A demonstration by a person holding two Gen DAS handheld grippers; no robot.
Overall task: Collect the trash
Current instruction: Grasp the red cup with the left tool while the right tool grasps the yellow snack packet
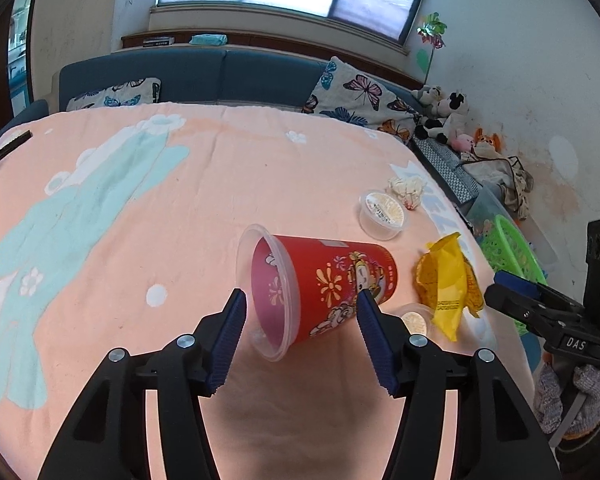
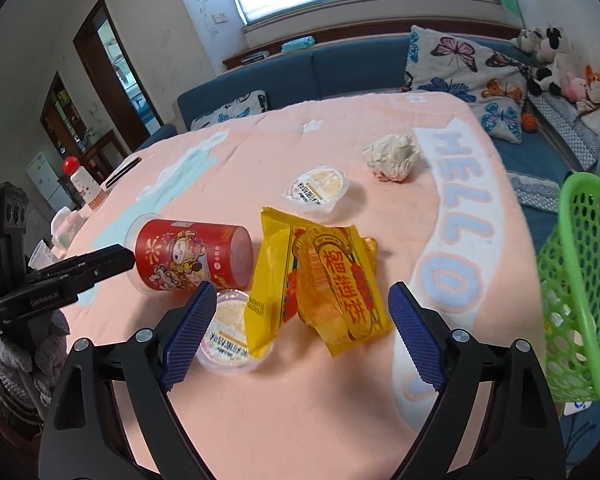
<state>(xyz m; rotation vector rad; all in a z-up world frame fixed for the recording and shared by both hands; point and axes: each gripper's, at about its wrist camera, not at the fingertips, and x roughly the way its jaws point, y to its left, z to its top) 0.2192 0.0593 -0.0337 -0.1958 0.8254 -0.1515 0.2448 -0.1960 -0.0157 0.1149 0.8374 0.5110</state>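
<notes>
Risks first. Green basket [image 2: 580, 280] hangs off table's right edge, well apart from most trash; a long carry could drop things. Red cup [image 1: 324, 288] lies on its side, mouth toward L gripper [image 1: 302, 332]. It's round, so could roll or squirt out if pinched off-centre. Yellow wrapper [image 2: 320, 276] is slick and crumpled, overlaps small tub [image 2: 230, 328]; R gripper [image 2: 298, 332] may snag both.

L jaws spread, straddling cup, pads not touching. R jaws spread wide around wrapper, empty.
</notes>
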